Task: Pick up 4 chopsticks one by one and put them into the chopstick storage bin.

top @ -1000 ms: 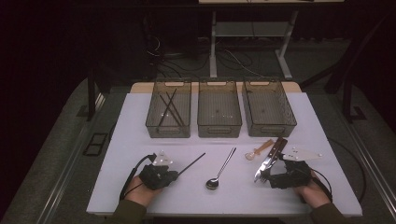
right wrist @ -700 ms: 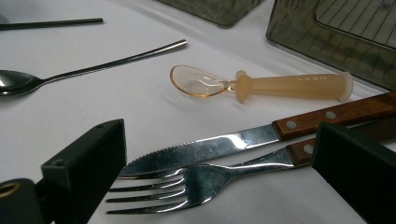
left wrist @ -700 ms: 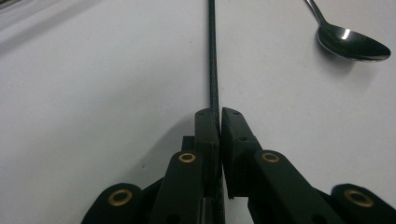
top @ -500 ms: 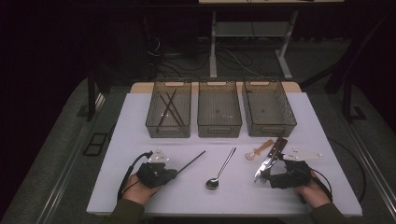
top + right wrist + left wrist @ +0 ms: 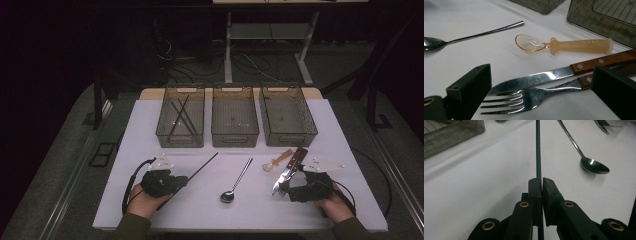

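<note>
We are gripping a thin black chopstick (image 5: pixel 538 150) with our left gripper (image 5: pixel 179 181); its jaws are pressing together on the near end of the stick, as the left gripper view shows. The stick is running from the jaws up and to the right across the white counter (image 5: pixel 150 130), ending a little short of the left bin (image 5: pixel 181 116), where more dark sticks (image 5: pixel 181 116) are already lying. In the high view the chopstick (image 5: pixel 200 169) is sitting low over the counter, and we cannot tell whether its far tip is touching the surface.

Our right gripper (image 5: pixel 283 189) is resting near the right front of the counter with its jaws standing wide open and holding nothing. In the right gripper view a fork (image 5: pixel 529 98) and a knife (image 5: pixel 564 75) with wooden handles are lying side by side between those open jaws, the knife just behind the fork. A small amber plastic spoon (image 5: pixel 564 45) is lying just beyond them, its bowl pointing left.

A metal spoon (image 5: pixel 236 183) is lying between our two hands, bowl toward us and handle pointing toward the middle bin (image 5: pixel 235 137). The right bin (image 5: pixel 287 137) is standing beside it, near the plastic spoon.
</note>
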The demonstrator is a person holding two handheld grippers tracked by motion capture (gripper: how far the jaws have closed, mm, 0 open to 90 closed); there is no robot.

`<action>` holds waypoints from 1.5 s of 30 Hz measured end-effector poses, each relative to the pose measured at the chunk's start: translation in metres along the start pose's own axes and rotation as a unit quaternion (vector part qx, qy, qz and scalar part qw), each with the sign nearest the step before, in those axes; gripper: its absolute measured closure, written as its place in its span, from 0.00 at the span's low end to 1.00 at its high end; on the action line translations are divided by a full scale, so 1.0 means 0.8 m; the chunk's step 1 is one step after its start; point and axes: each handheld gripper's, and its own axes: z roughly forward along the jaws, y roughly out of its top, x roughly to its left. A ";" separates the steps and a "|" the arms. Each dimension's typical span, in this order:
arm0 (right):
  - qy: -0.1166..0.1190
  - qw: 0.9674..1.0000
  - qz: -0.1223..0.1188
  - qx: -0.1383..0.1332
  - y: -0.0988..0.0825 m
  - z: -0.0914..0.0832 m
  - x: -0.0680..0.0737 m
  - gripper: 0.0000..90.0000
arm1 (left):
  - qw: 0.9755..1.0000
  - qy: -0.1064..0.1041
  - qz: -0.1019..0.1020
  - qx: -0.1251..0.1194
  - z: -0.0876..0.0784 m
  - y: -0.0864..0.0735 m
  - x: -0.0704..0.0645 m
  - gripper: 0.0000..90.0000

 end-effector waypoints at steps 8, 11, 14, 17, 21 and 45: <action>0.002 1.000 -0.003 -0.001 0.000 0.000 0.000 0.04 | 1.000 0.005 -0.001 -0.018 -0.011 0.004 0.006 0.95; 0.003 1.000 -0.003 0.001 0.000 0.001 -0.001 0.04 | 1.000 0.007 -0.002 -0.023 -0.014 0.007 0.007 0.95; 0.001 1.000 -0.003 0.000 0.000 0.001 0.000 0.04 | 0.999 0.008 -0.001 -0.032 -0.018 0.012 0.009 0.95; 0.002 1.000 -0.003 0.000 0.000 0.001 0.000 0.04 | 0.999 0.009 -0.002 -0.043 -0.021 0.016 0.010 0.95; 0.002 1.000 -0.001 0.001 0.000 0.002 -0.001 0.04 | 0.998 0.004 -0.004 -0.061 -0.024 0.024 0.016 0.95; 0.000 1.000 0.003 0.000 0.000 0.002 -0.002 0.04 | 0.990 0.044 -0.012 -0.133 -0.025 0.100 0.069 0.95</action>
